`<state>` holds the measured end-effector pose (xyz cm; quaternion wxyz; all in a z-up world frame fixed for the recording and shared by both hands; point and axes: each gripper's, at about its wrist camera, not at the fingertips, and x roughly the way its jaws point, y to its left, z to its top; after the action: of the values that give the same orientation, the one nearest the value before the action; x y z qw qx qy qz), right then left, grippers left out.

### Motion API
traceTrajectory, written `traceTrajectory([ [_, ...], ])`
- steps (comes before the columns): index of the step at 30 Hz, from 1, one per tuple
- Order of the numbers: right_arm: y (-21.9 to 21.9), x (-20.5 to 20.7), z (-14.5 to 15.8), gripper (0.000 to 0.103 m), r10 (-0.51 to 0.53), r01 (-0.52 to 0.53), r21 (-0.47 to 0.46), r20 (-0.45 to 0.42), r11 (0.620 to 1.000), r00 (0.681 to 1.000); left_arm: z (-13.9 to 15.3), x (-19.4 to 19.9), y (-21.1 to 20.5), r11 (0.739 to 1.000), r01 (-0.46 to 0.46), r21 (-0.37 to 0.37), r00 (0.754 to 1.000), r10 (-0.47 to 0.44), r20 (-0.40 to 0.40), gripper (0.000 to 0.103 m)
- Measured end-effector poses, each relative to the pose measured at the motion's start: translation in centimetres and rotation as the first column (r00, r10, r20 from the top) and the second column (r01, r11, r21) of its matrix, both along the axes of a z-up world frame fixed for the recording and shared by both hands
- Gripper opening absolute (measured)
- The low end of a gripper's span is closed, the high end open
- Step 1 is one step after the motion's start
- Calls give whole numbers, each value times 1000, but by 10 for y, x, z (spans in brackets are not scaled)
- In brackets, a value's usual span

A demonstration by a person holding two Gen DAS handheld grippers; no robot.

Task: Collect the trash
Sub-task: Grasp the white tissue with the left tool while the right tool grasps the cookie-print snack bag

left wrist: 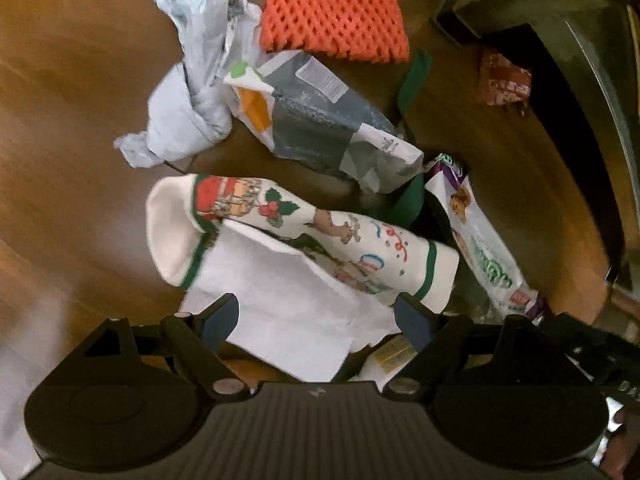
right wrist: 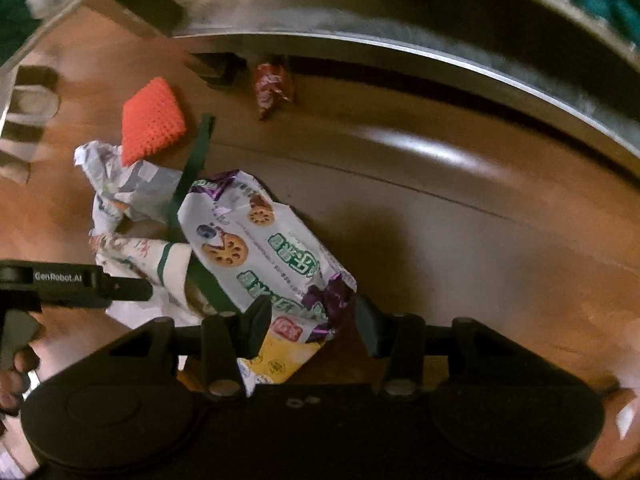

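On the wooden floor (left wrist: 72, 92), a heap of trash is lying around a Christmas-printed paper cup (left wrist: 304, 236), which is resting on its side with its white mouth facing left in the left wrist view. Under the cup a white paper sheet (left wrist: 288, 320) is spreading toward the camera. Just beyond the cup a grey-and-white plastic bag (left wrist: 328, 128) is lying crumpled, and beside that bag, farther left, a pale twisted plastic bag (left wrist: 188, 84) is sitting. Beyond both, an orange foam net (left wrist: 336, 12) is lying flat. Right of the cup, a white-and-purple snack wrapper (left wrist: 484, 248) printed with cookies is stretching toward the camera, with a dark green strip (left wrist: 412, 80) running under the heap. Well apart from the cup, near a metal furniture base (right wrist: 360, 20), a red snack wrapper (left wrist: 504, 80) is lying alone.

The left hand-held gripper (left wrist: 316, 316) is hanging over the white paper sheet beside the cup's base, jaws standing wide, nothing pinched between them. The right hand-held gripper (right wrist: 312, 320) is hovering over the near end of the cookie wrapper, its jaws standing apart on either side of that purple end; whether the pads are touching it I cannot tell.
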<state>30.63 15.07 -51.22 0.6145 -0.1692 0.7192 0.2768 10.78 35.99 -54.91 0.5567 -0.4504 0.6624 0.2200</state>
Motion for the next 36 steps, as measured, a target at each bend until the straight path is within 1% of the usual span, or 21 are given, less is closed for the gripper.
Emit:
traceTrajectory([
  [6, -1, -2, -20, 46, -38, 37, -31, -23, 999, 999, -18, 4, -4, 1000, -20, -4, 1000, 20, -14, 85],
  [7, -1, -2, -22, 45, -43, 43, -35, -23, 998, 999, -20, 4, -4, 1000, -20, -3, 1000, 20, -16, 83],
  [8, -2, -2, -23, 45, -50, 49, -33, -23, 998, 998, -22, 4, -5, 1000, -22, -1, 1000, 22, -16, 76],
  [9, -3, -2, -25, 45, -57, 56, -28, -25, 998, 998, -23, 4, -5, 1000, -26, -7, 1000, 26, -13, 71],
  [10, -4, -1, -26, 45, -61, 61, -23, -26, 998, 998, -26, 3, -7, 999, -33, -13, 999, 33, -11, 62],
  [11, -4, -1, -26, 44, -62, 62, -21, -24, 998, 998, -28, 3, -7, 999, -40, -20, 999, 39, -11, 56],
  [12, -4, -1, -26, 41, -60, 59, -21, -21, 998, 998, -29, 4, -7, 999, -41, -20, 999, 41, -15, 53],
  [13, -6, 0, -27, 28, -55, 55, -21, -21, 998, 998, -30, 4, -8, 999, -41, -21, 999, 41, -14, 44],
  [14, -6, 1, -29, 27, -57, 56, -27, -24, 998, 998, -31, 3, -8, 999, -43, -24, 999, 42, -12, 37],
  [16, -6, 3, -30, 27, -58, 58, -27, -23, 998, 998, -31, 2, -7, 999, -46, -26, 999, 45, -8, 31],
  [18, -5, 2, -29, 27, -47, 46, -28, -3, 999, 999, -30, 2, -9, 999, -37, -23, 999, 37, -5, 23],
  [19, -5, 2, -28, 26, -40, 40, -27, 5, 999, 999, -31, 2, -9, 999, -33, -24, 999, 33, 1, 13],
  [20, -5, 2, -26, 26, -36, 36, -24, 14, 999, 999, -31, 2, -9, 999, -33, -24, 999, 33, 6, 11],
  [23, -5, 0, -18, 25, -24, 25, -20, 45, 999, 999, -23, 0, -10, 1000, -17, -15, 1000, 18, 18, 9],
  [27, -9, -1, 2, 24, -13, 13, 4, 76, 1000, 997, -6, -1, -12, 1000, 11, 1, 999, -11, 38, 7],
  [30, -14, -3, 20, 24, -9, 8, 12, 91, 1000, 996, 12, -1, -13, 997, 69, 39, 996, -71, 54, 7],
  [32, -19, -5, 35, 24, -10, 8, 22, 92, 1000, 996, 22, -4, -12, 996, 81, 38, 995, -83, 61, 7],
  [36, -29, -12, 71, 24, 12, -18, 47, 115, 999, 993, 54, -5, -9, 985, 147, 91, 984, -155, 86, 7],
])
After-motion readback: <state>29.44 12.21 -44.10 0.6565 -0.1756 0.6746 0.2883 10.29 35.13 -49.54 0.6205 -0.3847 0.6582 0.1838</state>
